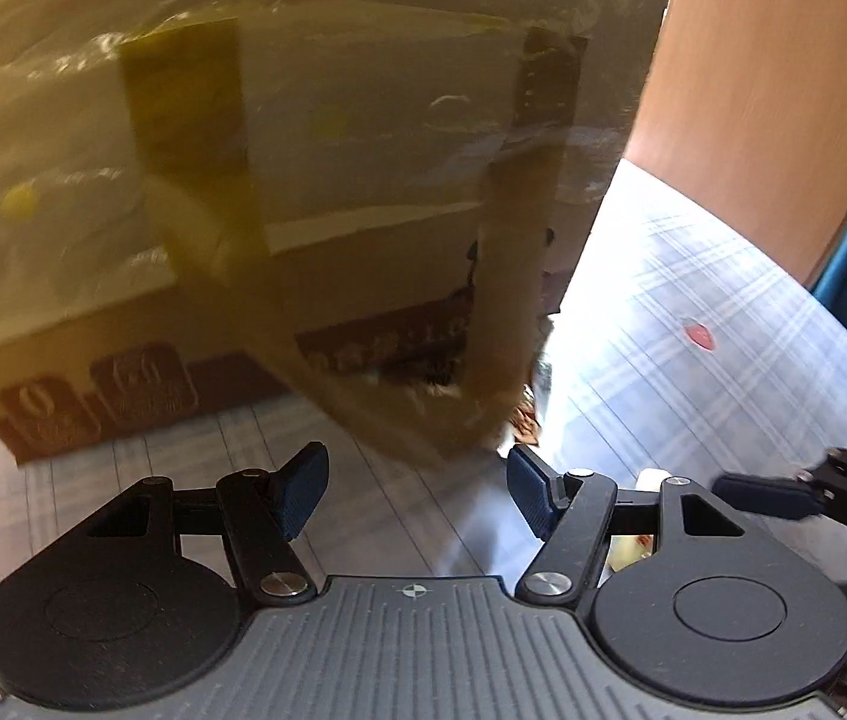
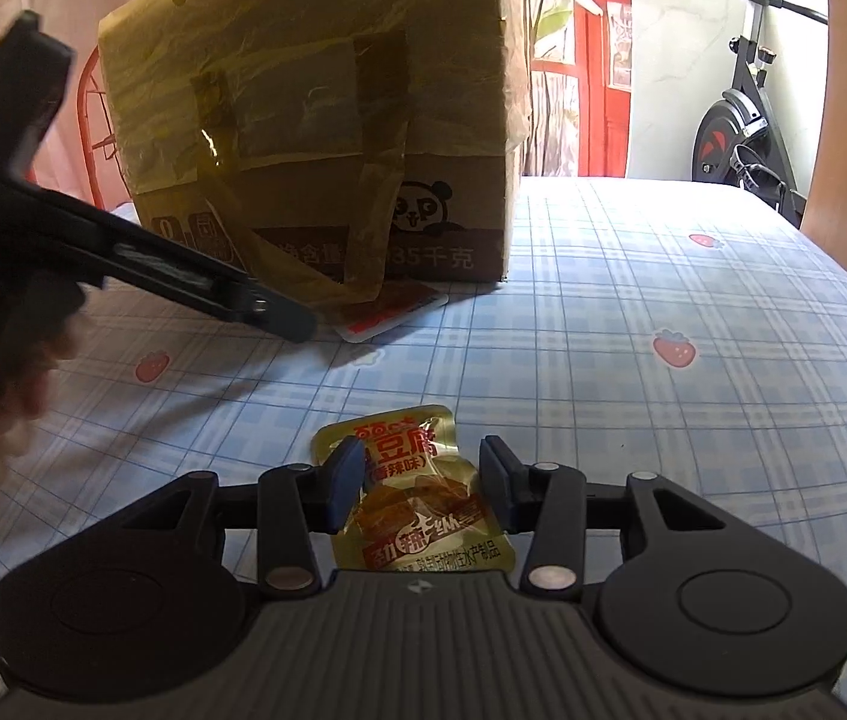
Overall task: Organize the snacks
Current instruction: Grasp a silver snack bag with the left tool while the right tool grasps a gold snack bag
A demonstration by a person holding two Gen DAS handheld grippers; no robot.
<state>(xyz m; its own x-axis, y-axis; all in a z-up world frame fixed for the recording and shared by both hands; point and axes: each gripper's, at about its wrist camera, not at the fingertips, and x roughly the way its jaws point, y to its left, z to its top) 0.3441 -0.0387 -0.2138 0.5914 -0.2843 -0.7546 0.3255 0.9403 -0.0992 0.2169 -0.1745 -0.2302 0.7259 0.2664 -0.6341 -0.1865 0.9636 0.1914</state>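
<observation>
Glossy foil snack pouch (image 2: 417,498) crinkles between right claw (image 2: 420,480) pads.

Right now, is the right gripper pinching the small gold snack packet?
Touching. The right wrist view shows the right gripper with both fingers pressed against the gold snack packet.

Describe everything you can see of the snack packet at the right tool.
The snack packet is a small, glossy, gold-yellow foil pouch with red and white Chinese lettering and a picture of brownish food. It looks like crinkled plastic film, sealed along its edges, slightly puffed. It lies roughly flat on the blue plaid tablecloth, its top edge pointing toward the cardboard box, well apart from it. The right tool is shut on its sides, a blue pad against each edge.
</observation>
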